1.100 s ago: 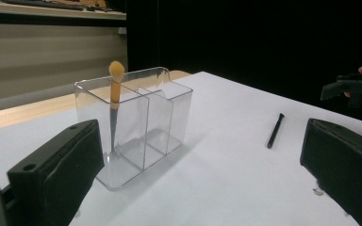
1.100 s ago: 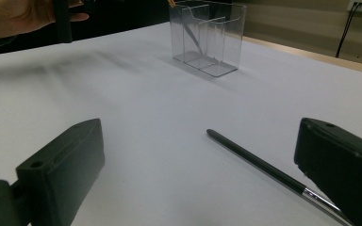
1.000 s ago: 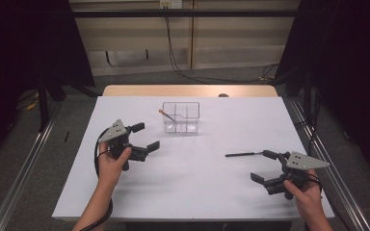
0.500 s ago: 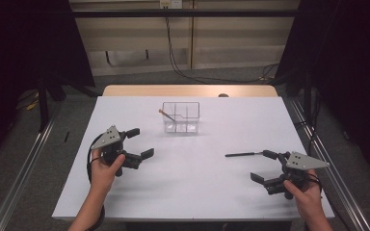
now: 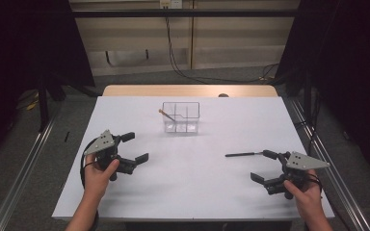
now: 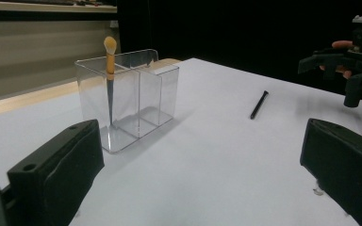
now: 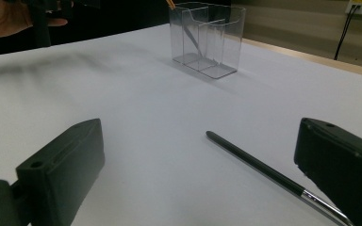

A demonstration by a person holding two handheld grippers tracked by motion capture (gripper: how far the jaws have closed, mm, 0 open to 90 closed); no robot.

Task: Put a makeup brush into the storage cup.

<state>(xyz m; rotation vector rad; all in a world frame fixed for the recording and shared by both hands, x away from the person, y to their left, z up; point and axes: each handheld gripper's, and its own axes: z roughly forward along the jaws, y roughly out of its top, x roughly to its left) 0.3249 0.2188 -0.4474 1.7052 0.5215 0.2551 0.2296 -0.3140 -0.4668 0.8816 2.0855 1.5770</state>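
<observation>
Black brush (image 5: 243, 154) lying flat toward the table's (image 5: 202, 192) right edge, just ahead of the right gripper (image 5: 270, 168), jaws spread wide and empty. Clear holder (image 5: 181, 117) near the far edge, already keeping an orange-tipped brush (image 6: 110, 70) in one compartment. Left gripper (image 5: 135, 147) open too, idle by the left edge. Likely step: reaching for the pickup. Next: straddling the handle (image 7: 259, 167), closing squarely, lifting toward the holder.
</observation>
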